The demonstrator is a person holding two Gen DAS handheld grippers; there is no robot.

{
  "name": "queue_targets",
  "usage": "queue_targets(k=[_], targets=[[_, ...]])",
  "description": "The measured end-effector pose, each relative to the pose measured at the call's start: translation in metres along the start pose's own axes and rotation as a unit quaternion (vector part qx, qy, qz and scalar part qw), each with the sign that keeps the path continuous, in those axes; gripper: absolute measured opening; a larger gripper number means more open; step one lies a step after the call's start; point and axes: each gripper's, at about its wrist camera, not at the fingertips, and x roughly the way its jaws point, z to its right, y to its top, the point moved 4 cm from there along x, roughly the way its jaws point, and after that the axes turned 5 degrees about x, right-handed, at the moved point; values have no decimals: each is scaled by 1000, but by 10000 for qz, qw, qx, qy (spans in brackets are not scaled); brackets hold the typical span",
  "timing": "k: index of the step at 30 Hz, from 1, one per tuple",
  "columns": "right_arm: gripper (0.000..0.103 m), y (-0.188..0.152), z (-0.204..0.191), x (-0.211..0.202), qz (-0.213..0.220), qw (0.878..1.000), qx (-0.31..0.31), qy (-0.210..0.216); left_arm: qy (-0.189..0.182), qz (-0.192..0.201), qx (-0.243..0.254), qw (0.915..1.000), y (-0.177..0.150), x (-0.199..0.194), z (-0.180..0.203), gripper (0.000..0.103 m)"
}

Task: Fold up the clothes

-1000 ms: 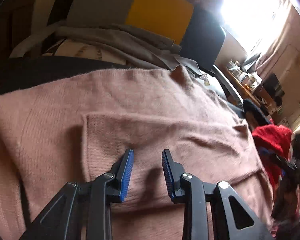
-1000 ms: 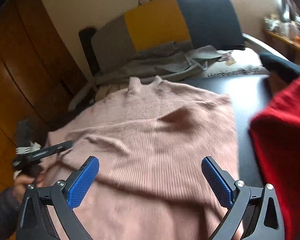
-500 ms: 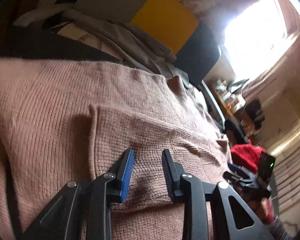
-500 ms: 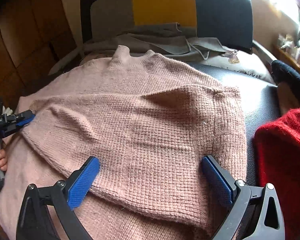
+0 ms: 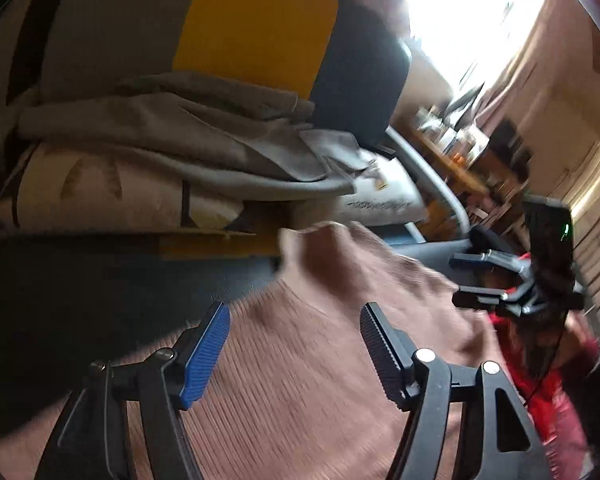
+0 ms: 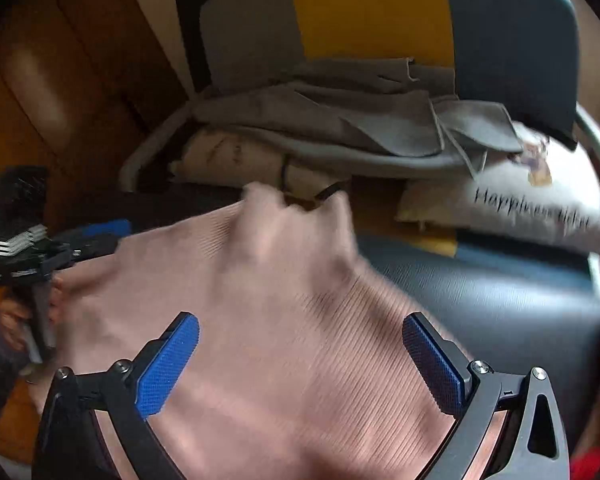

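Both jaws stand apart over the knit: on our left gripper (image 5: pixel 294 354) they are opening, on our right gripper (image 6: pixel 300 360) they are closing slightly, and neither pair presses on cloth, though the fabric lies under the gap of each.

Largest is one pink sweater (image 6: pixel 268 320), ribbed knit, soft and blurred, spread from 6 o'clock up to the centre of both views, its short stand-up collar (image 6: pixel 296 204) near the middle. It lies on one dark, grained, leather-like seat (image 6: pixel 500 292), bare at 3 o'clock in the right view.

Behind, at 12 o'clock, one backrest (image 5: pixel 256 28) shows three flat blocks: grey, yellow, dark blue. Below it sits one crumpled grey garment (image 5: pixel 180 136) with loose flaps, over a cream cloth (image 5: pixel 100 188). One white pillow (image 6: pixel 540 200) with black script lies at 2 o'clock in the right view.

One red fuzzy garment (image 5: pixel 556 400) sits at 4 o'clock in the left view.

Each gripper has two blue ribbed pads (image 6: pixel 168 364), four in all. Our hand (image 6: pixel 16 316) grips the left tool at 9 o'clock.
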Motion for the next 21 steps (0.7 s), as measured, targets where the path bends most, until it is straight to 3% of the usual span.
queue_targets(k=[5,10,13,14,15,17,21], targets=[[75,34,14,50,-409,9989,-156,-151,-28,-253,157,9996,23,41,-9,68],[62,50,16,83,-645,9975,-133,249,-111,-611,458,9970,37,77,-2,69],[41,55,10,91,-708,9959,-142,553,-39,-1011,497,9936,33,103,1,64],[31,56,8,91,-721,9953,-149,624,31,-998,648,9929,33,106,5,57],[23,55,5,90,-735,9948,-155,687,111,-969,815,9919,32,107,10,31],[14,54,-1,88,-733,9944,-195,739,28,-844,759,9935,33,102,14,5],[14,51,-8,71,-482,9955,-141,810,-93,-409,503,9979,36,76,18,5]])
